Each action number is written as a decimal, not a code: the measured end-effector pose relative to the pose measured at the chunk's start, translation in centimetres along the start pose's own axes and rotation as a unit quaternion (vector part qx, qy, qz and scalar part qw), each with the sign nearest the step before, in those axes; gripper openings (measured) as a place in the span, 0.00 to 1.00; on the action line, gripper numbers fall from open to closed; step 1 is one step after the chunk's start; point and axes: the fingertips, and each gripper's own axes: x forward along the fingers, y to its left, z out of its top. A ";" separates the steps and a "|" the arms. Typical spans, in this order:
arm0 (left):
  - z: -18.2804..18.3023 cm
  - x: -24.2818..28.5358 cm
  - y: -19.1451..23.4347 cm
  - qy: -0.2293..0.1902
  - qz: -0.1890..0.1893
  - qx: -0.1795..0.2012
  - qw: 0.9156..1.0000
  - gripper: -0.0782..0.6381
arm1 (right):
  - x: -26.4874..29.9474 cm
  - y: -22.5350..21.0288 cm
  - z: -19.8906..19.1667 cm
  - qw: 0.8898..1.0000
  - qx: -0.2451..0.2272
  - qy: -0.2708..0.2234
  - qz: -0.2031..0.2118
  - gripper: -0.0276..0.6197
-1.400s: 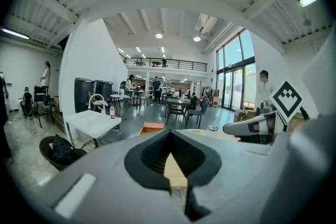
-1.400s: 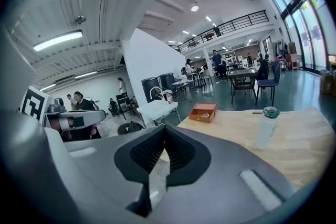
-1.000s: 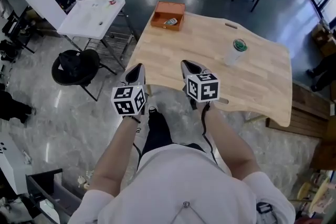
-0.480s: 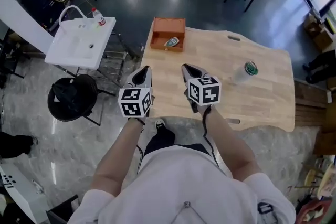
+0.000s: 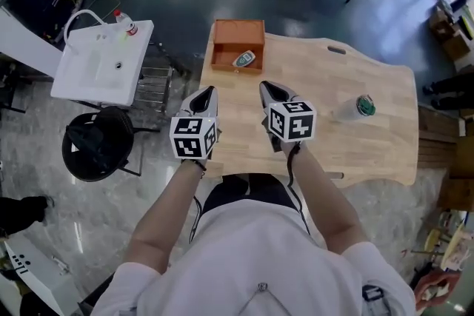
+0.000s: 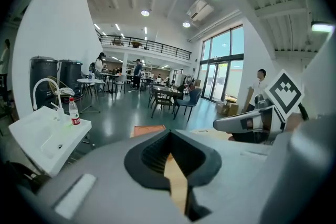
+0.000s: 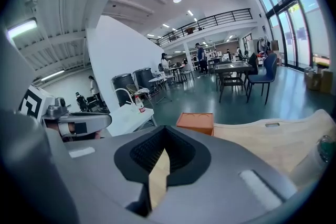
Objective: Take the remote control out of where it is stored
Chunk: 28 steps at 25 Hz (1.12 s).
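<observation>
A small remote control (image 5: 243, 58) lies inside an open orange box (image 5: 237, 34) at the far left edge of the wooden table (image 5: 370, 144). The box also shows in the left gripper view as an orange box (image 6: 147, 130) and in the right gripper view as an orange box (image 7: 195, 122). My left gripper (image 5: 208, 90) and right gripper (image 5: 264, 86) hang side by side over the table's near part, both pointing at the box and a short way short of it. Both are shut with nothing in them.
A clear cup with a green lid (image 5: 361, 106) stands on the table's right side. A white sink stand (image 5: 100, 63) with a red-labelled bottle (image 5: 124, 23) and a black stool (image 5: 98, 143) are to the left of the table. Chairs and tables stand far behind.
The view has closed in on the table. Both grippers have moved from its near edge to over the tabletop, nearer the orange box. Their jaws stay shut.
</observation>
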 end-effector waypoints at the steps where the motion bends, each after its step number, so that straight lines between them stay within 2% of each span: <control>1: 0.0 0.5 0.3 0.003 0.002 -0.001 1.000 0.11 | 0.7 -0.2 0.3 1.000 0.006 0.000 0.005 0.09; 9: -0.8 4.4 2.8 0.022 0.024 -0.019 0.999 0.11 | 7.7 -2.5 1.1 0.997 0.018 0.044 0.066 0.09; 11: -1.3 5.3 3.5 0.026 0.028 -0.027 0.999 0.11 | 10.1 -3.5 0.9 0.995 -0.016 0.059 0.078 0.09; 13: -2.4 6.2 4.2 0.032 0.035 -0.038 0.998 0.11 | 12.6 -4.8 0.2 0.990 -0.082 0.077 0.082 0.09; 15: -3.6 6.9 5.0 0.040 0.045 -0.052 0.997 0.11 | 15.3 -6.2 -0.7 0.978 -0.160 0.100 0.088 0.09; 18: -5.1 7.9 6.2 0.048 0.059 -0.070 0.995 0.11 | 19.6 -7.9 -2.1 0.948 -0.267 0.136 0.108 0.12; 23: -8.5 9.4 8.3 0.064 0.080 -0.095 0.990 0.11 | 25.6 -9.6 -4.9 0.885 -0.403 0.178 0.151 0.14; 25: -9.9 9.8 9.1 0.067 0.088 -0.105 0.988 0.11 | 27.7 -10.5 -6.4 0.852 -0.453 0.201 0.166 0.19; 28: -11.8 10.1 10.0 0.072 0.100 -0.121 0.985 0.11 | 30.4 -11.8 -8.6 0.790 -0.535 0.237 0.183 0.27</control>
